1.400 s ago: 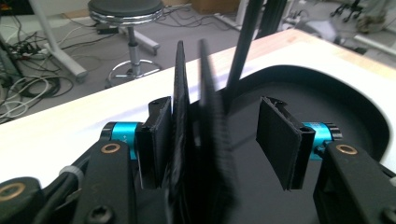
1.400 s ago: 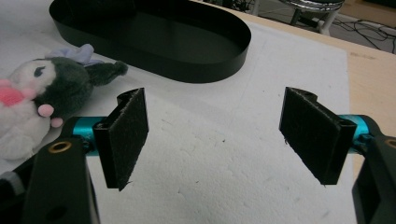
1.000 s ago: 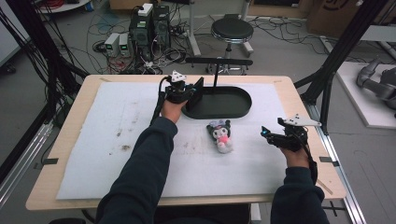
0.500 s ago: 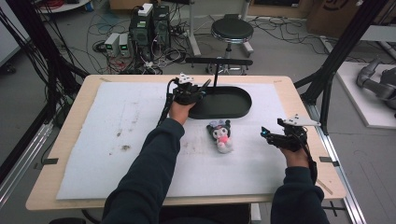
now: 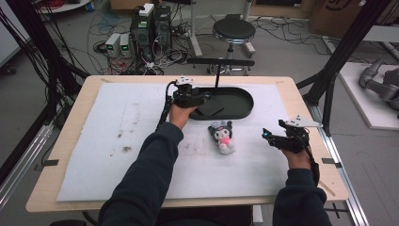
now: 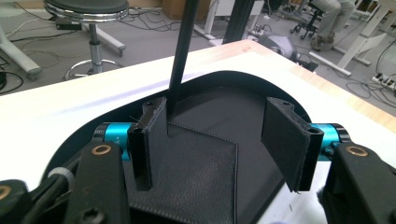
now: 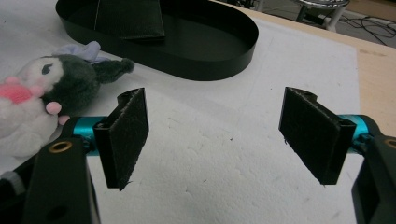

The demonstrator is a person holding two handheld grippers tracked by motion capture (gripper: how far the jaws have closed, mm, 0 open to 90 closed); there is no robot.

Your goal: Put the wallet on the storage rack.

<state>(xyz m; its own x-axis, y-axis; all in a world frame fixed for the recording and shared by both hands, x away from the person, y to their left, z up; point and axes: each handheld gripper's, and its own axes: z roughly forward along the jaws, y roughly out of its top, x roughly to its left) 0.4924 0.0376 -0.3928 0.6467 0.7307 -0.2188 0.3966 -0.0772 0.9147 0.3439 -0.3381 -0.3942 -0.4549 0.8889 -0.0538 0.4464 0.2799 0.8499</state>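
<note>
High view: the left gripper (image 5: 200, 98), jaws apart, hovers over the black tray's (image 5: 244, 109) left end, directly above the dark leather square (image 5: 210, 108) lying flat inside.

Your high view looks forward and down on the whole surface (image 5: 94, 141); both gripper views sit close, sharing the black tray (image 5: 244, 101) (image 6: 233, 88) (image 7: 224, 51).

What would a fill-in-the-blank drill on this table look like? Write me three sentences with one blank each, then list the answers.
1. The black leather wallet lies inside the oval black ____.
2. The left gripper hangs over the wallet with its jaws ____.
3. The plush toy lies on the white mat, between the tray and the ____ gripper.

Answers: tray; open; right
</note>
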